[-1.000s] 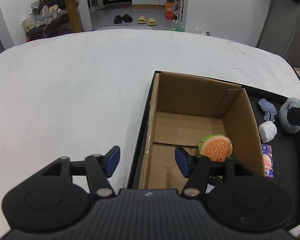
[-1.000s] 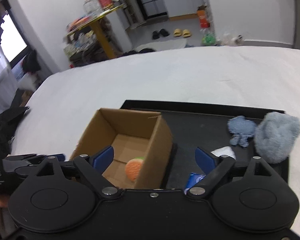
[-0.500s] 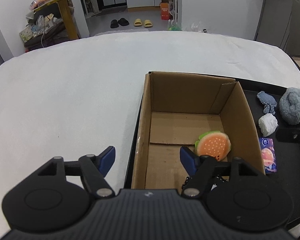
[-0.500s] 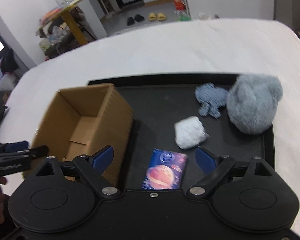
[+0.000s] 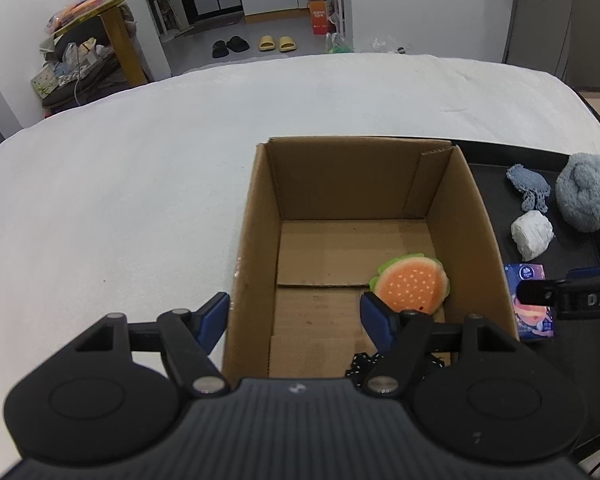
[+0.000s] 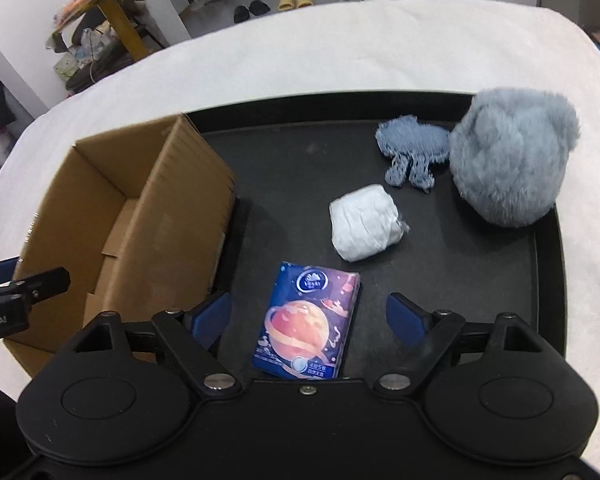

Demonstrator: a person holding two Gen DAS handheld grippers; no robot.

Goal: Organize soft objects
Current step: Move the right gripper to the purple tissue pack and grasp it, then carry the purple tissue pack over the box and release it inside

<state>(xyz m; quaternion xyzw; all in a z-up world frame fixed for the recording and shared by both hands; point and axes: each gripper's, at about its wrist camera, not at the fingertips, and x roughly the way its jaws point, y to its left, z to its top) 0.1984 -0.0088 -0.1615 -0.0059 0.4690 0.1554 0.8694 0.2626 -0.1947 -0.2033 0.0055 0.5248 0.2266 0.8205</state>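
Observation:
An open cardboard box stands on the left part of a black tray, with an orange burger plush on its floor. My left gripper hangs open over the box's near left corner, nothing in it. On the tray lie a blue tissue pack, a white wrapped wad, a small blue-grey knitted toy and a grey fluffy plush. My right gripper is low over the tray, its jaws closing with the tissue pack between them, pads clear of it.
A small black dotted item lies in the box's near corner, partly hidden by my left finger. A white cloth covers the table around the tray. The tray's raised rim runs close to the fluffy plush.
My right gripper has sunk toward the tray and swung from the box to the tissue pack, which now lies between its fingers. The left gripper's jaws stand slightly wider and it has drifted a little.

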